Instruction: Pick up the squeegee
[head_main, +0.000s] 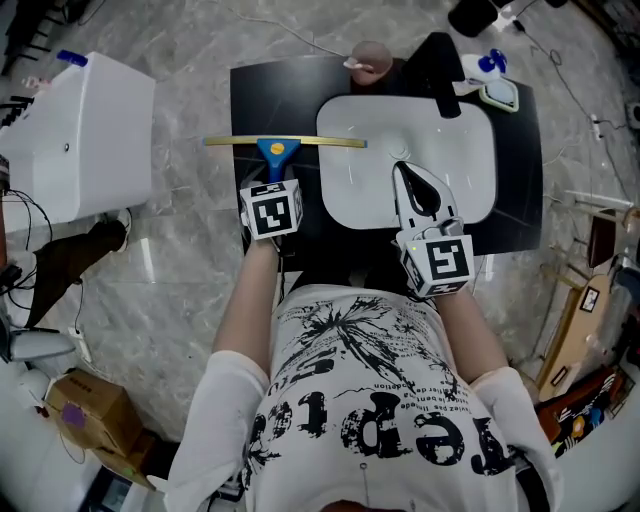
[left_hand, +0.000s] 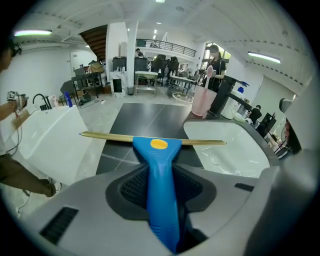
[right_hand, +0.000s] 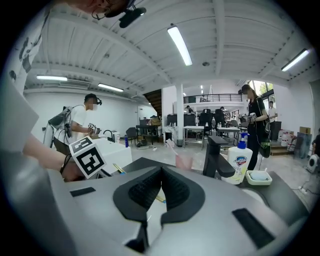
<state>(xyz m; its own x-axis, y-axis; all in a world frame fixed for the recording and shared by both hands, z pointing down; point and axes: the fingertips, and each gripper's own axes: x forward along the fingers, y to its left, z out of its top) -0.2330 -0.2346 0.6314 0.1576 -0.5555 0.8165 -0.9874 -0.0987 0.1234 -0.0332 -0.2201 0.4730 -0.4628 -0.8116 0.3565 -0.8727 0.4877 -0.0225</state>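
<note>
The squeegee (head_main: 276, 150) has a blue handle and a long yellow blade, and it lies across the black counter (head_main: 252, 100) just left of the sink. My left gripper (head_main: 275, 175) is shut on the blue handle. In the left gripper view the handle (left_hand: 160, 170) runs straight up between the two pads, and the blade (left_hand: 105, 135) crosses beyond them. My right gripper (head_main: 401, 172) hovers over the white sink basin (head_main: 470, 170) with its jaws together and nothing in them. In its own view the right gripper (right_hand: 160, 172) is shut and empty.
A black faucet (head_main: 443, 80), a pink cup (head_main: 370, 62) and a soap bottle (head_main: 487, 62) stand at the far side of the sink. A white cabinet (head_main: 80, 140) stands to the left of the counter. People work at desks in the background.
</note>
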